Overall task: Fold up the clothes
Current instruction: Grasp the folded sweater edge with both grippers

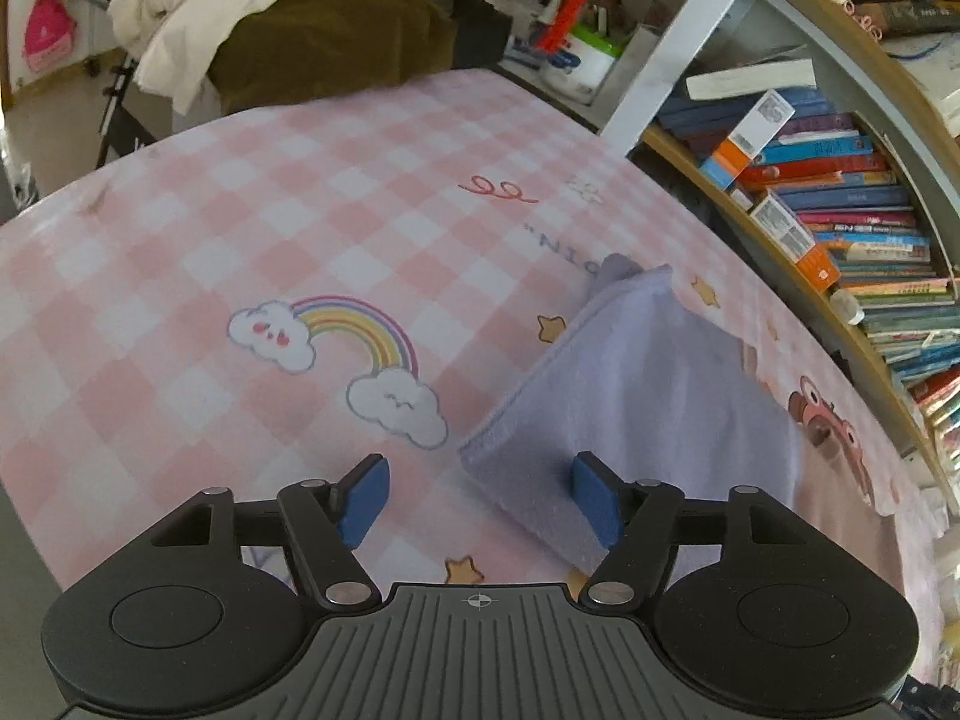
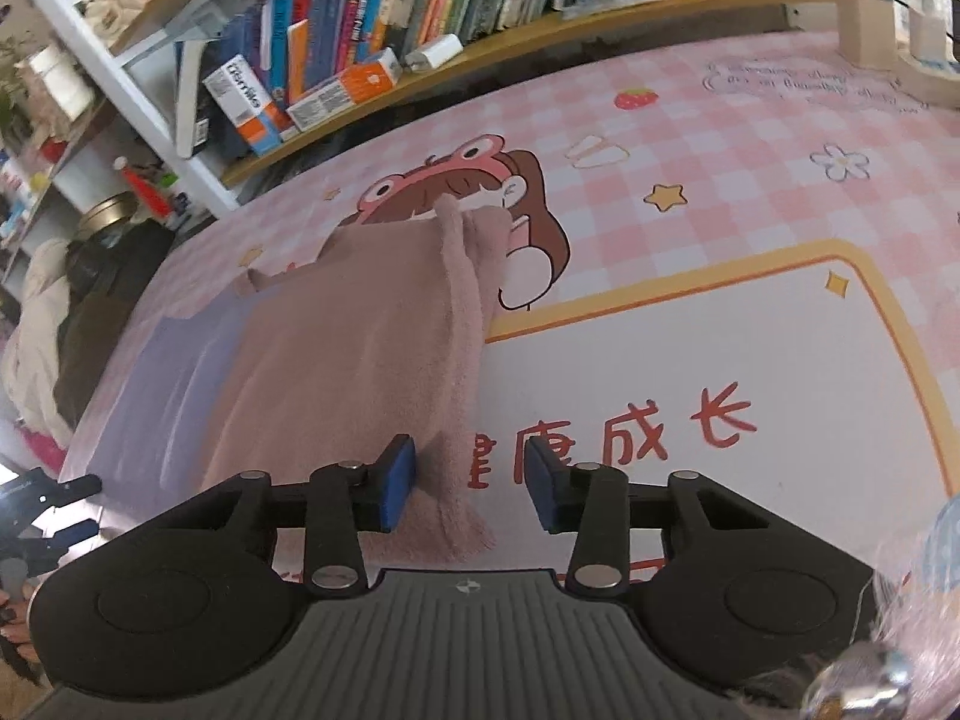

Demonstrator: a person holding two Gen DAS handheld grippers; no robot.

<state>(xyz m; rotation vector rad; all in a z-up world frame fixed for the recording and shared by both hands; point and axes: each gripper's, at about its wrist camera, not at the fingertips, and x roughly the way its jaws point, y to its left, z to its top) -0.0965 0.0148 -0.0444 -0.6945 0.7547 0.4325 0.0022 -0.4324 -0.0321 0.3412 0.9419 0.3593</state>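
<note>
Your left gripper (image 1: pixel 480 495) stands spread wide over the near corner of the lavender cloth (image 1: pixel 648 396); your right gripper (image 2: pixel 470 480) gapes empty astride the pink towel (image 2: pixel 360 360)'s edge; both lie flat on the checked mat (image 1: pixel 240 210), likely soft, light, limp; pinch corners.

Both units are looking identical: left gripper (image 1: pixel 477 495) and right gripper (image 2: pixel 470 483) are showing black linkage arms, silver pivot screws, blue rectangular pads (image 1: pixel 365 498) on the fingertips. Ribbed grey centre plate (image 2: pixel 465 636) is carrying a small crosshair mark, flanked by round black housings (image 1: pixel 168 624).
</note>
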